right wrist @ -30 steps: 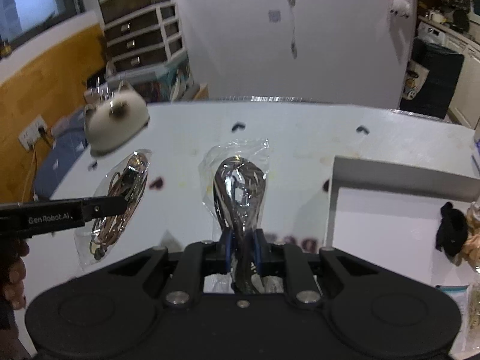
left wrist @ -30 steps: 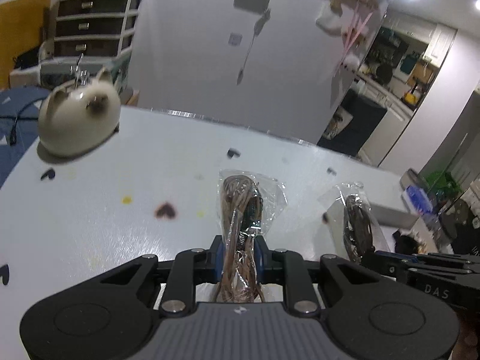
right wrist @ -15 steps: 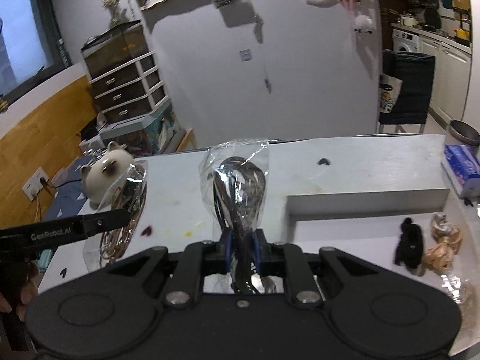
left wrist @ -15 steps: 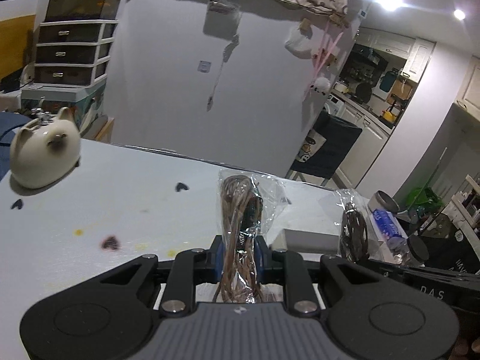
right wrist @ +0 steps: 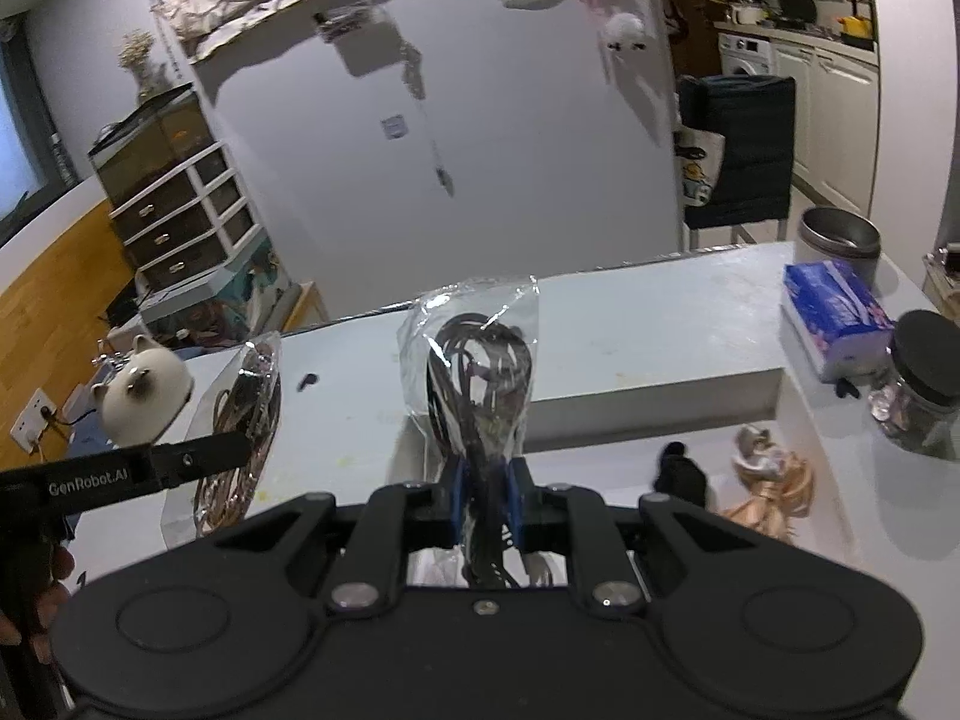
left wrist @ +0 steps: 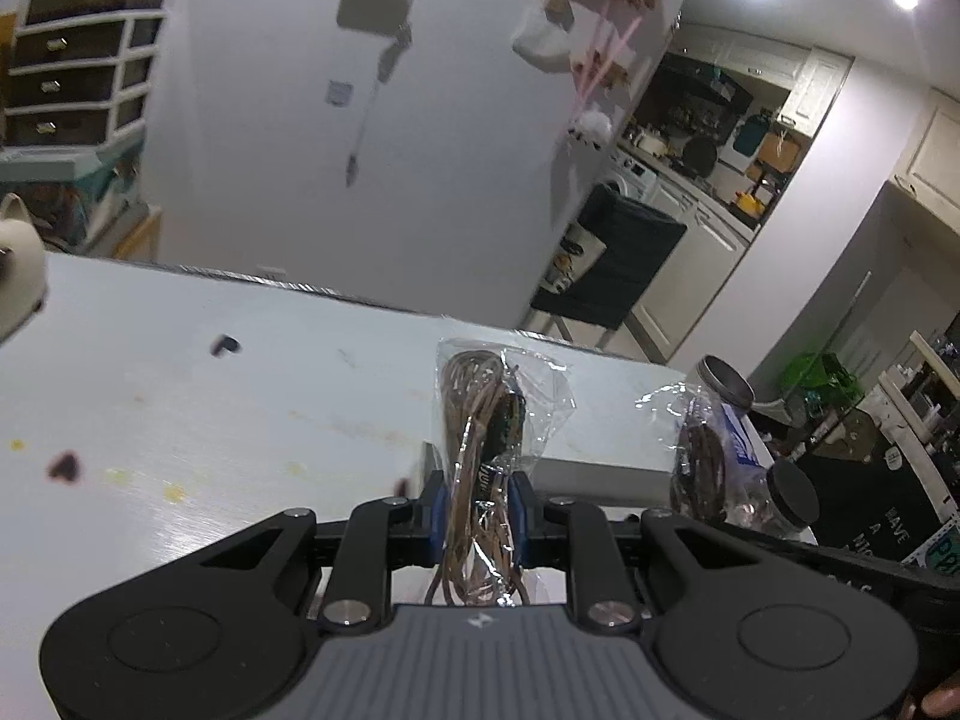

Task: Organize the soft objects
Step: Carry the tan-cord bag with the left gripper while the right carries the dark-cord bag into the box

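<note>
My left gripper (left wrist: 478,510) is shut on a clear bag of brown cord (left wrist: 480,420) and holds it above the white table (left wrist: 240,396). My right gripper (right wrist: 485,498) is shut on a clear bag of black cord (right wrist: 480,378), held over the near edge of a white box (right wrist: 654,396). Each bag also shows from the other side: the brown one in the right wrist view (right wrist: 246,420), the black one in the left wrist view (left wrist: 699,456). Inside the box lie a black soft item (right wrist: 681,471) and a beige fabric bundle (right wrist: 771,480).
A cream cat-shaped figure (right wrist: 144,387) sits at the table's left. A blue tissue pack (right wrist: 831,315), a black-lidded jar (right wrist: 918,384) and a metal tin (right wrist: 840,237) stand right of the box. Dark stickers and yellow stains dot the table.
Both grippers have lifted their bags off the table and carried them right, towards the white box. The cat figure has slid to the left edge of view.
</note>
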`<state>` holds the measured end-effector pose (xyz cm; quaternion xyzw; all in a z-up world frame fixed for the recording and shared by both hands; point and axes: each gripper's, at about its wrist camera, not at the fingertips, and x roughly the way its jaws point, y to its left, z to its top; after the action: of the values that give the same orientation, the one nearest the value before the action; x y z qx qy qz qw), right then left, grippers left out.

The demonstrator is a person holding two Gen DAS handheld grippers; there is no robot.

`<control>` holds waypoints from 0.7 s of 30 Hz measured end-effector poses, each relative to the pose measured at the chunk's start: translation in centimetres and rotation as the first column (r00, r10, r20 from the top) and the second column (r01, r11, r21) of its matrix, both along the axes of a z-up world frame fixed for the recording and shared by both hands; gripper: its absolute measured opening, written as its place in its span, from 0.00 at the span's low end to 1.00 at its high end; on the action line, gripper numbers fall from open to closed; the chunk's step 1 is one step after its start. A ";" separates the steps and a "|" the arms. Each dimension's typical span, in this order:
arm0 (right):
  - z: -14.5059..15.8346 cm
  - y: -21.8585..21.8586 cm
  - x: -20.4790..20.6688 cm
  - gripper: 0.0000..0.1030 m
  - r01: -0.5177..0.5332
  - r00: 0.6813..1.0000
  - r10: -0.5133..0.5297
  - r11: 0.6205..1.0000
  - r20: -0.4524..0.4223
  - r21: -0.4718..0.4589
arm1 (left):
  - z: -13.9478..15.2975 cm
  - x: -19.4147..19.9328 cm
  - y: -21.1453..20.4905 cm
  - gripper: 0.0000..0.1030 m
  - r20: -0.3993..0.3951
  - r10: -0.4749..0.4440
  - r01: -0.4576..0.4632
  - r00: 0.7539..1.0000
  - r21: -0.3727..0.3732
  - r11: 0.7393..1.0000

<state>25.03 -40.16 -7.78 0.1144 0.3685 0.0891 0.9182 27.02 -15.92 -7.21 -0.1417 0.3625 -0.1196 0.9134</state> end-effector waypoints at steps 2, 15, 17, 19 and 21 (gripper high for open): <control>-0.6 -0.9 0.5 0.15 0.007 1.000 -0.007 1.000 -0.015 0.006 | -0.7 0.7 -1.1 0.22 -0.021 -0.010 0.010 1.000 -0.002 1.000; -4.7 -3.5 3.1 0.15 0.042 0.990 -0.038 0.999 -0.133 0.026 | -7.5 4.8 -5.7 0.22 -0.243 -0.053 0.034 0.969 -0.079 0.996; -5.2 -3.7 3.4 0.15 0.047 0.988 -0.043 0.999 -0.148 0.027 | -8.5 5.5 -6.3 0.22 -0.260 -0.045 0.029 0.964 -0.066 0.997; -5.6 -3.7 3.7 0.15 0.051 0.986 -0.046 0.998 -0.160 0.027 | -9.3 6.2 -6.6 0.22 -0.272 -0.034 0.023 0.962 -0.046 0.999; -6.0 -3.8 4.1 0.15 0.054 0.984 -0.048 0.998 -0.172 0.030 | -10.1 6.8 -6.7 0.22 -0.282 -0.017 0.011 0.959 -0.026 1.000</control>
<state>29.16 -43.92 -13.76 0.1467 0.4414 0.0617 0.8831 33.79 -22.59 -17.27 -0.1656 0.4884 -0.1090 0.8498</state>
